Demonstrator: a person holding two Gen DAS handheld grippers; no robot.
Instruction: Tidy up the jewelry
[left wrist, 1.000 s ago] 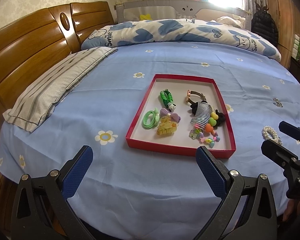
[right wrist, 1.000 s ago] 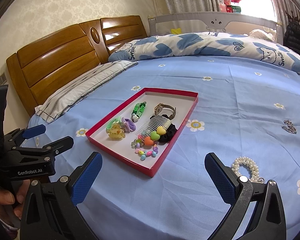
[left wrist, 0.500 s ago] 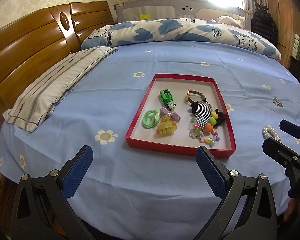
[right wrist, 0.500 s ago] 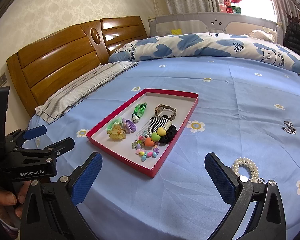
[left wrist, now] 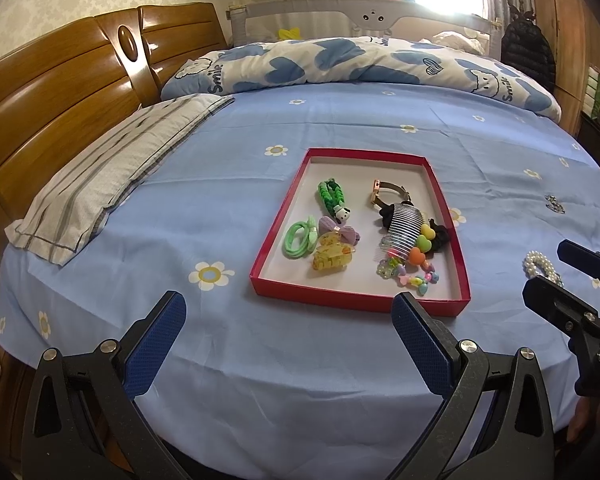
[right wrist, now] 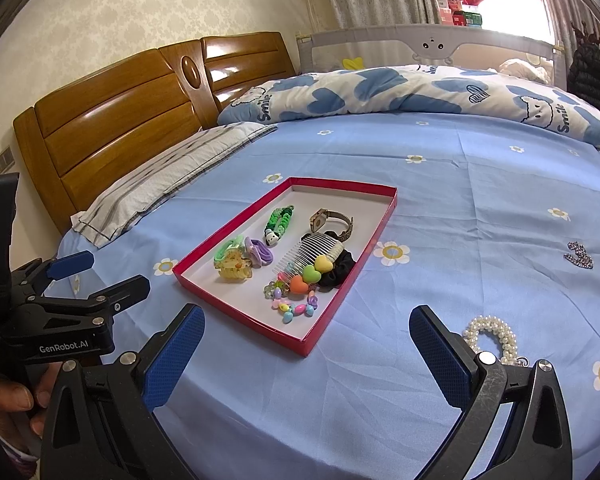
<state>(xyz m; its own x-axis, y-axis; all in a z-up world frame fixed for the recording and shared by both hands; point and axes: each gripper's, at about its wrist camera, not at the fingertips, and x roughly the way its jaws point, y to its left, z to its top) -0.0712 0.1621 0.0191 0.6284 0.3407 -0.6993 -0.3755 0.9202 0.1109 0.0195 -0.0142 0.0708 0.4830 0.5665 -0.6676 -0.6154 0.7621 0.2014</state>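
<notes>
A red tray point(left wrist: 276, 220) point(right wrist: 364, 240) lies on the blue bedsheet and holds several hair ties, clips, a comb point(right wrist: 312, 250), a watch point(right wrist: 332, 222) and beads. A pearl bracelet point(right wrist: 494, 332) point(left wrist: 540, 264) lies on the sheet right of the tray, beside my right gripper's right finger. A small rhinestone piece point(right wrist: 578, 254) point(left wrist: 554, 202) lies farther right. My left gripper point(left wrist: 288, 344) is open and empty, in front of the tray's near edge. My right gripper point(right wrist: 308, 356) is open and empty, near the tray's corner.
A striped pillow point(left wrist: 108, 176) lies at the left by the wooden headboard point(left wrist: 60, 92). A rolled blue-and-white quilt point(left wrist: 360, 60) lies across the far side. The bed's front edge runs just under both grippers.
The right gripper has drifted slightly, seen a little lower in the left wrist view. Everything else is as before.
</notes>
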